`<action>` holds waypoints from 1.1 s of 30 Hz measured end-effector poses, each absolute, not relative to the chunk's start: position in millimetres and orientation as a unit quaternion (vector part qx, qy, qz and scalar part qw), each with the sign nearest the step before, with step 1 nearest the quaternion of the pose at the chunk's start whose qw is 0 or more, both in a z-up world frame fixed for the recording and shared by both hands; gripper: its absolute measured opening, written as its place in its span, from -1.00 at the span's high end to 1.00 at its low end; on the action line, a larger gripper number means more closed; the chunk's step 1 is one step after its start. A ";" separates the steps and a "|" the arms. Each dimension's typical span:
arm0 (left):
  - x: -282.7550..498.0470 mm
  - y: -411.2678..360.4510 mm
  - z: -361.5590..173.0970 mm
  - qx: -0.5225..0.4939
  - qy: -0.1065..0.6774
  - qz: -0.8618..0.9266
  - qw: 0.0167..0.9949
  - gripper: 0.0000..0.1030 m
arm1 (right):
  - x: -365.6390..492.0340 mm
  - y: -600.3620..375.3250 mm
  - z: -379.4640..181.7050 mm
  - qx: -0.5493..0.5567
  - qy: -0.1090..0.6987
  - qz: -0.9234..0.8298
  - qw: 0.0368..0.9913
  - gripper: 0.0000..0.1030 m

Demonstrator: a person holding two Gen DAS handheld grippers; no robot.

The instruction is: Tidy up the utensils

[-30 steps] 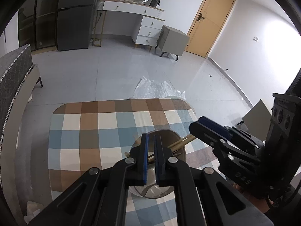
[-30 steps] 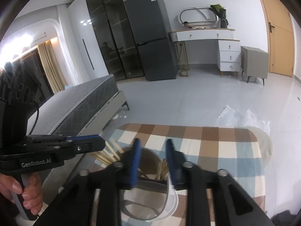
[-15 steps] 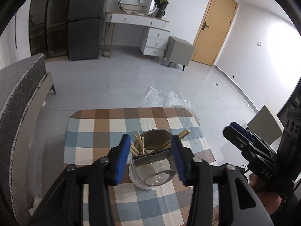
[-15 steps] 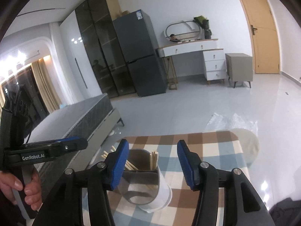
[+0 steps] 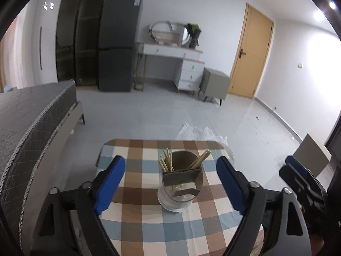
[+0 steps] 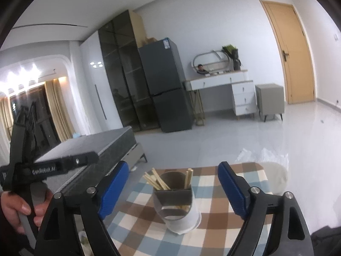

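Observation:
A grey utensil holder on a white base [image 5: 180,183] [image 6: 175,200] stands on the checked tablecloth [image 5: 149,221] [image 6: 215,211]. Several wooden chopsticks [image 5: 167,163] [image 6: 156,181] stick up from its compartments. My left gripper [image 5: 170,183] hangs back from the holder, its jaws opening wide with nothing between the blue pads. My right gripper [image 6: 173,192] is also back from the holder, its jaws opening, with nothing gripped. In the right wrist view a hand [image 6: 15,209] holds the left gripper's handle at the left edge.
A grey bed [image 5: 27,123] lies left of the table. Crumpled clear plastic [image 5: 200,133] sits on the floor beyond the table's far edge. A fridge [image 5: 119,53], a white desk [image 5: 170,53], a grey cabinet [image 5: 215,85] and a door [image 5: 251,51] line the far wall.
Both grippers pulled back and up from the holder and spread their jaws from nearly shut to wide. The chopsticks stay in the holder, which now looks smaller and farther.

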State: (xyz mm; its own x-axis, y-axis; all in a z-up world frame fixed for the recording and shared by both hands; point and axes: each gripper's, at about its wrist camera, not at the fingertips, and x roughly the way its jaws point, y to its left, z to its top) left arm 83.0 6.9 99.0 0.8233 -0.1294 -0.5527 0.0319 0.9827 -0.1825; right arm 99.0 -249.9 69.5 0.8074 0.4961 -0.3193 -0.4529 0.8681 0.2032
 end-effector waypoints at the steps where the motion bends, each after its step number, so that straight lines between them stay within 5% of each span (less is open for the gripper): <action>1: 77.0 6.5 98.9 -0.082 0.285 -0.039 0.954 -0.71 | 92.4 -249.3 68.1 0.055 0.178 0.249 0.950 -0.75; 7: 53.7 9.1 91.1 -0.083 0.247 -0.028 0.965 -0.97 | 62.3 -250.8 59.1 0.050 0.144 0.242 0.958 -0.91; 33: 30.3 15.8 5.3 -0.060 0.232 0.045 0.970 -0.97 | 37.9 -250.7 -15.3 0.027 0.169 0.216 0.961 -0.98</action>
State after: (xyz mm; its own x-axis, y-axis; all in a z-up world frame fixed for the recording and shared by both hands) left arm 30.3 15.8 5.3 0.8884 0.0586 -0.4554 -0.1141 0.9889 -0.0954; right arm 37.9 -250.7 -15.3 0.8501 0.4237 -0.3126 -0.4054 0.9056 0.1250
